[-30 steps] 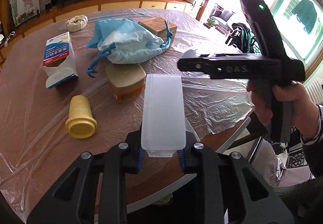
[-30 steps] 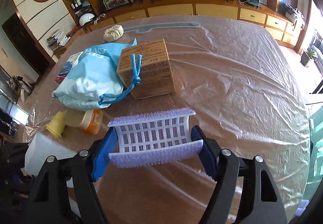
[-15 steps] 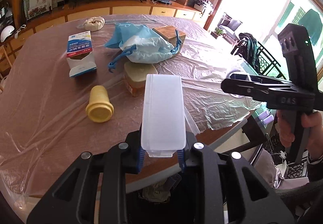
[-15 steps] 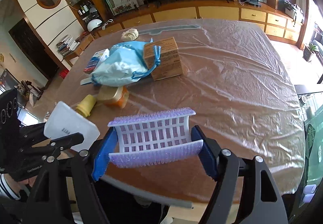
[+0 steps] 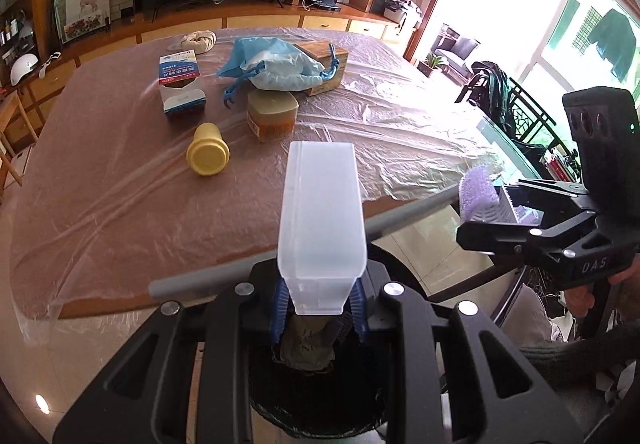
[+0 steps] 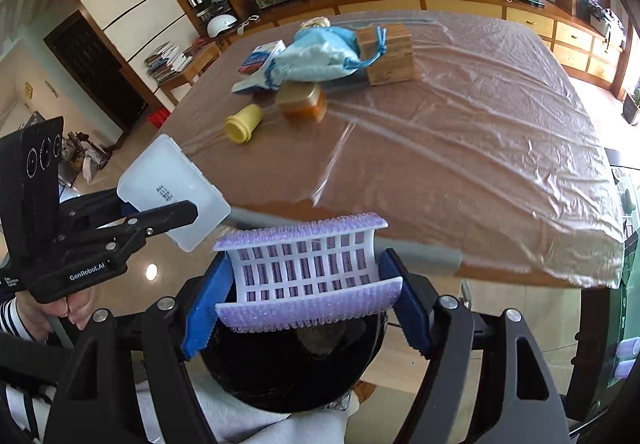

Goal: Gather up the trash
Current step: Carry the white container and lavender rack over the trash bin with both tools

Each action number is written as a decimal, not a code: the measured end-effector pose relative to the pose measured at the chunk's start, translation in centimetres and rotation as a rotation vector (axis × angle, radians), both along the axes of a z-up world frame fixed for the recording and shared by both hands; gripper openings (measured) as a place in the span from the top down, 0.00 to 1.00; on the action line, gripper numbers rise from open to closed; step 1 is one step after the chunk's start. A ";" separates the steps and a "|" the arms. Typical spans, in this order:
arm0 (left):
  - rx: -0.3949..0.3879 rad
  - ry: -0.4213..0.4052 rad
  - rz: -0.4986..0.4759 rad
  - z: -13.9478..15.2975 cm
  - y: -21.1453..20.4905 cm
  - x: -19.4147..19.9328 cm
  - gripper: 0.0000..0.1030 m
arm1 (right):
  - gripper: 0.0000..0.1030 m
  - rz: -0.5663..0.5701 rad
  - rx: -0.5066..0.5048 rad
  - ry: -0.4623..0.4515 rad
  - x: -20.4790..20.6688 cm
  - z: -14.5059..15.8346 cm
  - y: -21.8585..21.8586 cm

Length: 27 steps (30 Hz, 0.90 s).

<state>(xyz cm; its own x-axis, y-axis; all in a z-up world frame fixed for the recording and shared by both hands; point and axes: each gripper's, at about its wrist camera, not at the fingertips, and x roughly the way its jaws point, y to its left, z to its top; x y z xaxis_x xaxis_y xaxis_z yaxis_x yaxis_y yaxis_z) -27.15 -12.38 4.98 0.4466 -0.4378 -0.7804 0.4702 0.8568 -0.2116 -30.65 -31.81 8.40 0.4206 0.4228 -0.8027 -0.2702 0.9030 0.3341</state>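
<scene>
Purple bristly brush (image 6: 308, 276) pinched crosswise in right gripper (image 6: 308, 304) fingers, frosted plastic box (image 5: 322, 216) clamped lengthwise in left gripper (image 5: 320, 308), both right above black bin (image 6: 288, 368), off the bench (image 6: 440, 132).

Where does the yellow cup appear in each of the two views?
Left wrist: yellow cup lies left of centre, on the table, left of the orange jar.
Right wrist: yellow cup lies upper left, again left of the orange jar.
Shared landmark: the orange jar.
</scene>
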 end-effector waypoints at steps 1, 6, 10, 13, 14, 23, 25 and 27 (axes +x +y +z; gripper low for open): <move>0.000 0.001 -0.002 0.0 0.0 -0.3 0.73 | 0.29 0.006 0.002 0.002 -0.5 0.0 0.2; 0.010 0.016 -0.020 -0.5 0.3 -2.4 0.73 | 0.29 0.033 0.000 0.007 -1.7 -0.2 0.8; 0.015 0.045 -0.023 -1.3 0.1 -2.9 0.73 | 0.29 0.040 0.002 0.029 -2.3 -0.9 1.0; 0.029 0.064 -0.021 -2.1 -0.2 -3.3 0.73 | 0.29 0.049 -0.006 0.050 -2.5 -1.7 1.3; 0.033 0.070 -0.021 -2.4 -0.3 -3.5 0.73 | 0.29 0.054 -0.011 0.057 -2.6 -2.1 1.4; 0.080 0.132 0.016 -5.2 -0.4 -4.2 0.73 | 0.29 0.080 -0.079 0.093 -3.0 -4.4 2.7; 0.088 0.140 0.023 -5.6 -0.5 -4.3 0.73 | 0.29 0.088 -0.103 0.102 -3.1 -4.9 3.0; 0.104 0.142 0.028 -5.9 -0.6 -4.4 0.73 | 0.29 0.095 -0.120 0.106 -3.2 -5.3 3.2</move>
<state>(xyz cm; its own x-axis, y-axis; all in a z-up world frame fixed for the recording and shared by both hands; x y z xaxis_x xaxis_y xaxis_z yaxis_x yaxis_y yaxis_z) -31.50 -12.93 -0.88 0.3398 -0.3406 -0.8766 0.4177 0.8898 -0.1838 -33.82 -28.59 3.10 0.2934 0.3554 -0.8874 -0.3251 0.9101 0.2570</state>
